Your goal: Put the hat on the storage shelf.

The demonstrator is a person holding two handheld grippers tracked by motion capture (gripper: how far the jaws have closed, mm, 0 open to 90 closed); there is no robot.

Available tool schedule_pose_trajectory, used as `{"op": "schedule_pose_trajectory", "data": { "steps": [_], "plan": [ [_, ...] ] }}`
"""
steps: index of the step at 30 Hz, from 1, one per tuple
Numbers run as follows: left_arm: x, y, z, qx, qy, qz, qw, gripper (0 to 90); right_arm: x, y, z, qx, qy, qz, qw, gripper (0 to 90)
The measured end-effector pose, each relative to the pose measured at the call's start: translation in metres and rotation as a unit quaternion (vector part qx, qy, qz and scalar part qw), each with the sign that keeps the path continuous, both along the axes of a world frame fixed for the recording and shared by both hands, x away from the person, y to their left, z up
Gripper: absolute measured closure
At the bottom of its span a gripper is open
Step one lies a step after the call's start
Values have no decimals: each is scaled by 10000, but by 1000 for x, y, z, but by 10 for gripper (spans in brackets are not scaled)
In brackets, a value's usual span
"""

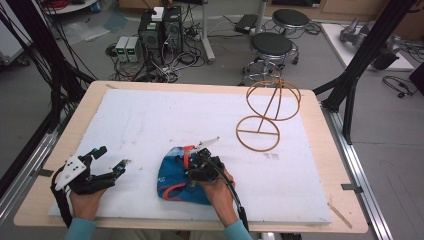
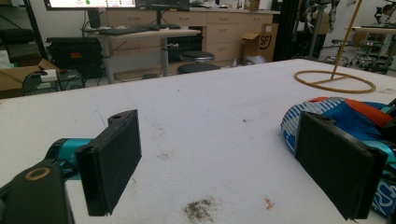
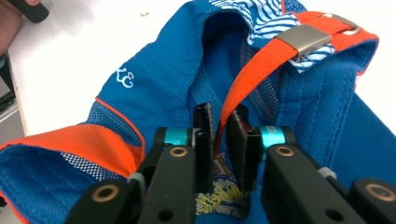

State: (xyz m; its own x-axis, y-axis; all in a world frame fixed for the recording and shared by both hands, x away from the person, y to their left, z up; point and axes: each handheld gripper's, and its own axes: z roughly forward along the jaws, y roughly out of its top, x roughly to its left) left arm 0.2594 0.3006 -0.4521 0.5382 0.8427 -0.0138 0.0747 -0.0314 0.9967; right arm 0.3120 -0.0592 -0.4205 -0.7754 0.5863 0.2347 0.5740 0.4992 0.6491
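Blue cloth with orange trim, a cap (image 1: 177, 176), lies crumpled on the white sheet (image 1: 150, 125) at the near middle of the table (image 1: 327, 145). Over it, the right gripper (image 3: 221, 122) has its jaws nearly together, pinching the cap's orange strap (image 3: 261, 63). Just left of the cap, the left gripper (image 1: 111, 161) rests with jaws wide apart and empty. Farther back to the right stands a wire stand (image 1: 267, 112).

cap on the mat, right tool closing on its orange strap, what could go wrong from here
1. The right tool pinches only the thin orange strap, which sits near the pads' edge; it may slip out when lifted.
2. Pulling the strap could drag or flip the whole cap instead of adjusting it, since the left tool stands open and apart from it.
3. The metal buckle could snag.
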Motion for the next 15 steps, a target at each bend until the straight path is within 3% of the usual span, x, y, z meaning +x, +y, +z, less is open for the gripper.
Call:
{"op": "schedule_pose_trajectory", "data": {
  "steps": [1, 6, 12, 13, 14, 15],
  "plan": [
    [0, 0, 0, 2, 1, 0, 10000, 153, -1, 0, 1, 32, -44, 34, 10000, 862],
    [0, 0, 0, -1, 2, 0, 10000, 153, -1, 0, 3, 36, -109, 92, 9999, 872],
    [0, 0, 0, -5, 8, 3, 10000, 153, -4, 0, 9, 206, -293, 115, 9993, 878],
    [0, 0, 0, -7, 14, 3, 10000, 153, -6, 0, 13, 273, -461, 130, 9985, 877],
    [0, 0, 0, -7, 14, 3, 10000, 153, -6, 0, 13, 273, -461, 130, 9985, 877],
    [0, 0, 0, -9, 9, 4, 10000, 153, -9, -1, 19, 424, -779, 209, 9958, 878]
  ]
}}
